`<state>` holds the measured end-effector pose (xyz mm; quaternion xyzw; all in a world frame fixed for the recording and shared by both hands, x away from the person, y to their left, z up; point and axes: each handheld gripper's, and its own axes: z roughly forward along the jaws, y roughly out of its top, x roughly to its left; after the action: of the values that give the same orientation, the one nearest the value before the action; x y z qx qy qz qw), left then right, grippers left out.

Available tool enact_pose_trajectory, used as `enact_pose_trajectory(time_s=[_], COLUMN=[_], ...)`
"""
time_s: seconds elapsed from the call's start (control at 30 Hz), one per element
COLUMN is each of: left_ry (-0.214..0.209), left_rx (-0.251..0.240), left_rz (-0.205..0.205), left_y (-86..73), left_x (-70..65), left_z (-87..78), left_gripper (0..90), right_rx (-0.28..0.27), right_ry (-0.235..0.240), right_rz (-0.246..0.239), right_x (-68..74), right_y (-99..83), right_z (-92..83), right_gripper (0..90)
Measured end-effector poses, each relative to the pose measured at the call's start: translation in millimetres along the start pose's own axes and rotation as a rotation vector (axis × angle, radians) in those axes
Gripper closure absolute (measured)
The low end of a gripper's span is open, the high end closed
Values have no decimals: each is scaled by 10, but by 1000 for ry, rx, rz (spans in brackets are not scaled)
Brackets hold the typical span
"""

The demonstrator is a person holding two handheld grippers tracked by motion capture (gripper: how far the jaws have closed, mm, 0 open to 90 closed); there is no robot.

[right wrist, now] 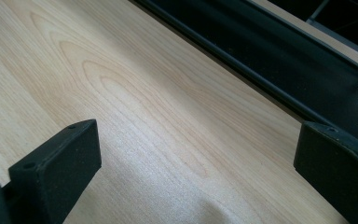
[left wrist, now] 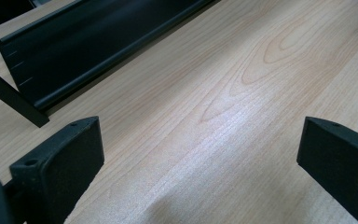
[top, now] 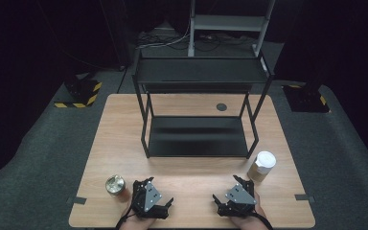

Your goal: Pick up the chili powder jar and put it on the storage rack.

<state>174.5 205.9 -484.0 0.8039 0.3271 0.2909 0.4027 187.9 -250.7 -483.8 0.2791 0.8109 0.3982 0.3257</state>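
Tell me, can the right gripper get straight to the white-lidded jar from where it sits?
Probably yes. The right gripper rests open near the table's front edge, and the white-lidded jar stands just ahead and to its right, with bare wood between them and the black shelf rack off to the side.

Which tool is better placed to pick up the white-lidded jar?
Right. The right tool sits open just below the white-lidded jar; the left tool sits beside the can instead.
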Motion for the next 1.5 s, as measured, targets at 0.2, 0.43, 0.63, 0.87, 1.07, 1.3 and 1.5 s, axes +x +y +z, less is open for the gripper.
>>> enact_pose_trajectory(time_s=[0.2, 0.43, 0.63, 0.87, 1.07, 1.3, 1.5], left_ry=[-18, -14, -12, -22, -22, -38, -41], left_rx=[9, -7, -28, -45, -44, -64, -81], left_rz=[-54, -35, -28, -39, -47, -74, -66], left_y=[13, -14, -52, -85, -84, -125, -127], left_x=[87, 59, 50, 73, 81, 132, 120], left_z=[16, -1, -23, -36, -37, -54, -81], left_gripper=[7, 7, 7, 7, 7, 4, 4], right_rx=[-17, -34, -33, -33, -23, -27, -19], right_ry=[22, 18, 28, 17, 14, 6, 9], right_rz=[16, 31, 64, 91, 69, 87, 69], right_x=[-59, -63, -110, -114, -89, -81, -72], right_y=[-33, -65, -68, -72, -49, -59, -42], right_z=[-13, -26, -23, -25, -16, -29, -20], right_gripper=[0, 0, 0, 0, 0, 0, 0])
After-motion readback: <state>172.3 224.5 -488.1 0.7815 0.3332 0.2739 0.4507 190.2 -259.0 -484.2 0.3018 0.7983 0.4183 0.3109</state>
